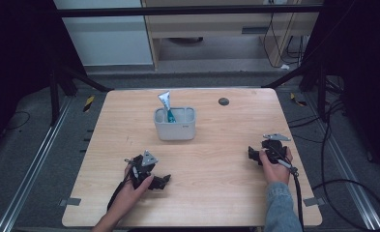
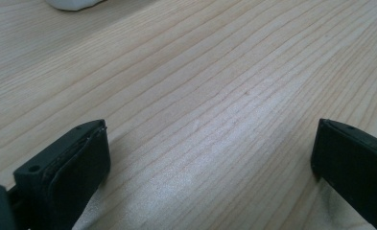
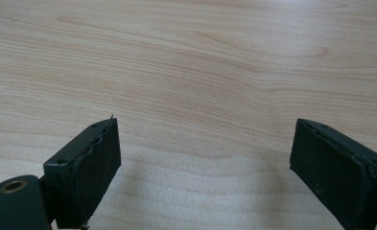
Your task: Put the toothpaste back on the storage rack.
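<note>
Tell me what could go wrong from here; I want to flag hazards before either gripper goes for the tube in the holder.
The tube leans out of the left compartment of the light holder; a sideways grab might tip or slide the holder, which looks unanchored. Both the left gripper and the right gripper rest open, low over the table, so the jaws could scrape the wood when moved. The right gripper's cable trails off the table edge and may snag.

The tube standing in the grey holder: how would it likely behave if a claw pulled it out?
The tube leans in the grey holder rather than standing straight, so it probably lifts freely. Its flat crimped top suggests a soft body that dents under pressure. It looks small, likely light.
</note>
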A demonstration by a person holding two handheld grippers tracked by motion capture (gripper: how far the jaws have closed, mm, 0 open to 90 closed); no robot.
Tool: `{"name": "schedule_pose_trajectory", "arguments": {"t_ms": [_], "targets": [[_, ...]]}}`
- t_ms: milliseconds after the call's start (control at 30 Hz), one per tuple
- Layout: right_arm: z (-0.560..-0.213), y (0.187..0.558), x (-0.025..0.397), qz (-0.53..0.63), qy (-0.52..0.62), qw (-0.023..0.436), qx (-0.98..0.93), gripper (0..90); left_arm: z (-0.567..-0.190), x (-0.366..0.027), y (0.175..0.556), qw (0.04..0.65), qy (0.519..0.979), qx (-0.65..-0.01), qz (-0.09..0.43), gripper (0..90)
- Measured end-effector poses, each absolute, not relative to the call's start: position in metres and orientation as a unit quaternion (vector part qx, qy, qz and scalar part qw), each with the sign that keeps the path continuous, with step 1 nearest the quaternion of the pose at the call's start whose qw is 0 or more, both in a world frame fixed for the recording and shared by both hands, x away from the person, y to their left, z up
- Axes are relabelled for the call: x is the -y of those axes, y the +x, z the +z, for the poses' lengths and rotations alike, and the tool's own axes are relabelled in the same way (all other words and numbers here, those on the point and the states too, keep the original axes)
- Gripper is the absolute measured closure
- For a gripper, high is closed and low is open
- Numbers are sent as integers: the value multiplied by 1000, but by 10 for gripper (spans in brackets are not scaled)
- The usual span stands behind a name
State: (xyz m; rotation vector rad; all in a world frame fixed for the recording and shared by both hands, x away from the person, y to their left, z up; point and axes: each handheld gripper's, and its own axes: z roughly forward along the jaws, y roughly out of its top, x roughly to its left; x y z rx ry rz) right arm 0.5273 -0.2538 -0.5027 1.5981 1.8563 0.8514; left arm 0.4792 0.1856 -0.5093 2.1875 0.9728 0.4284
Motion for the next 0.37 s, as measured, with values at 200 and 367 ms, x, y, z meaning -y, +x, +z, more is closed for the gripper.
{"name": "schedule_pose_trajectory", "arguments": {"t_ms": [200,367], "targets": [[-511,537,251,312,581,257,-706,78,-509,-185,479,347,844,-374,165,0],[-512,536,250,304,590,251,-705,7,-509,-185,480,348,843,-375,165,0]]}}
